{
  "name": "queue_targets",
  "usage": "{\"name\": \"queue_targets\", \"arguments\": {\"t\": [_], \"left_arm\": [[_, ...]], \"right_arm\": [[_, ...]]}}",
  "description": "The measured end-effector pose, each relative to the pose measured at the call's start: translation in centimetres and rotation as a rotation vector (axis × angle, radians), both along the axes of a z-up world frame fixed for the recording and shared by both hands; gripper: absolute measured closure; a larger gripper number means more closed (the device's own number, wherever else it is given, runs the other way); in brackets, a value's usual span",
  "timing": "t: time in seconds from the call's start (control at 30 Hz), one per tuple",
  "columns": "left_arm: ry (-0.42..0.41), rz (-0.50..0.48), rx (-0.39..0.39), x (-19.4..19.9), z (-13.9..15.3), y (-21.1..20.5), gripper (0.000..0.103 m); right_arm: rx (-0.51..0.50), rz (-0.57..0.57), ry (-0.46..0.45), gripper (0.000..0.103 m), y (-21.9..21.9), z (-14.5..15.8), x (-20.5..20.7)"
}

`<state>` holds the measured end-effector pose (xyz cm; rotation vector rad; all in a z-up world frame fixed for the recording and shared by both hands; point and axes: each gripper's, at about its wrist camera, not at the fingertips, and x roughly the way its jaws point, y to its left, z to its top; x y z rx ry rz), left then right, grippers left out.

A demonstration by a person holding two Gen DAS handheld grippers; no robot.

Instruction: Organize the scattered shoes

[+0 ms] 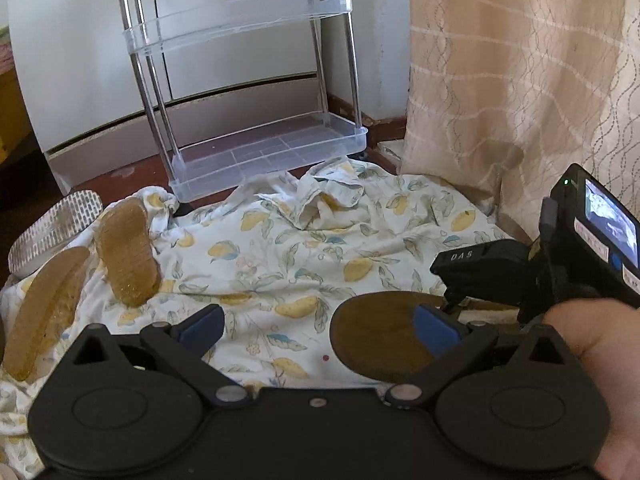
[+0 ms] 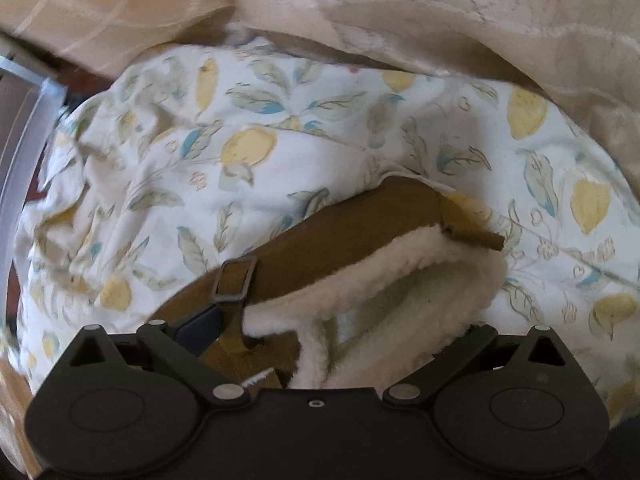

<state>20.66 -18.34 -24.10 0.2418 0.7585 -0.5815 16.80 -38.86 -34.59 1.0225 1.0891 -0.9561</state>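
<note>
One brown slipper point(image 2: 320, 236) sits between the right gripper point(image 2: 320, 328) fingers, lengthwise away (left gripper point(image 1: 320, 320) hangs spread, empty), grip uncertain.

Lemon-print sheet point(image 1: 280, 264) carries three brown slippers point(image 1: 128, 252) and one white shoe point(image 1: 52, 232)

"DAS" in white on the right hand-held gripper point(image 1: 452, 300), other labels unreadable
</note>
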Motion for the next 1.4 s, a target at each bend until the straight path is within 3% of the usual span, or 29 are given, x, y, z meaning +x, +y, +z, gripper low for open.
{"name": "queue_targets", "arguments": {"t": [0.13,0.2,0.27,0.43,0.47,0.63,1.07,1.13,1.4], "left_arm": [[0.009,0.024,-0.027,-0.4,0.6,1.1,0.000],[0.003,0.029,-0.034,-0.8,1.1,1.5,0.000],[-0.007,0.036,-0.034,-1.1,1.6,1.7,0.000],[-0.024,0.038,-0.052,-1.9,3.1,1.9,0.000],[-0.029,0.037,-0.054,-2.0,3.3,1.9,0.000],[-0.045,0.045,-0.063,-2.6,4.4,2.2,0.000],[-0.014,0.051,-0.060,-3.0,5.5,1.5,0.000],[-0.009,0.050,-0.063,-3.1,5.7,1.3,0.000],[-0.024,0.053,-0.083,-4.1,7.0,1.6,0.000]], "right_arm": [[-0.001,0.079,-0.021,0.012,0.1,0.5,-1.0],[0.009,0.118,-0.025,0.023,-0.2,0.8,-1.7],[0.005,0.119,-0.031,0.044,-0.5,1.1,-2.6],[-0.019,0.159,-0.073,0.055,-0.4,1.9,-4.1],[-0.026,0.166,-0.082,0.076,-0.4,2.2,-4.4],[-0.076,0.234,-0.119,0.079,-0.5,3.5,-4.8],[-0.299,0.612,-0.233,0.086,-0.6,8.2,-3.9],[-0.337,0.688,-0.249,0.092,-0.3,9.1,-3.7],[-0.450,0.898,-0.364,0.095,1.0,15.2,-3.0]]}}
